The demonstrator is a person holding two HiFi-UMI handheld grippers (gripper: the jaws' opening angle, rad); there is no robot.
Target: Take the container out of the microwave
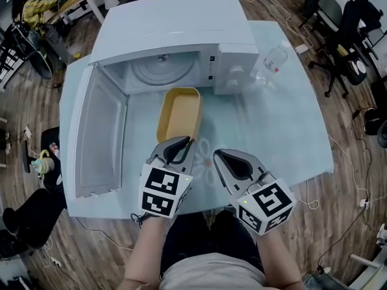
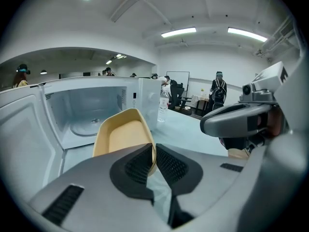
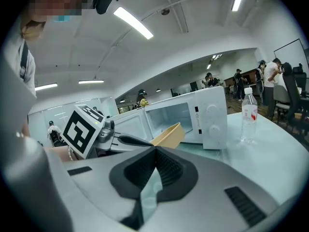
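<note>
A shallow yellow container (image 1: 179, 110) is outside the white microwave (image 1: 175, 35), in front of its open cavity. My left gripper (image 1: 184, 141) is shut on the container's near rim, and the container tilts up away from it. In the left gripper view the rim (image 2: 123, 137) sits pinched between the dark pads of that gripper (image 2: 154, 151). My right gripper (image 1: 219, 154) is beside it on the right, shut with nothing between its fingers. The right gripper view shows its tips (image 3: 155, 151) touching, with the container (image 3: 169, 135) and left gripper (image 3: 118, 139) beyond.
The microwave door (image 1: 97, 141) stands swung open to the left, and the glass turntable (image 1: 163, 71) inside is bare. A clear water bottle (image 1: 270, 64) stands on the pale table (image 1: 284, 132) to the right of the microwave. Office chairs and people are in the background.
</note>
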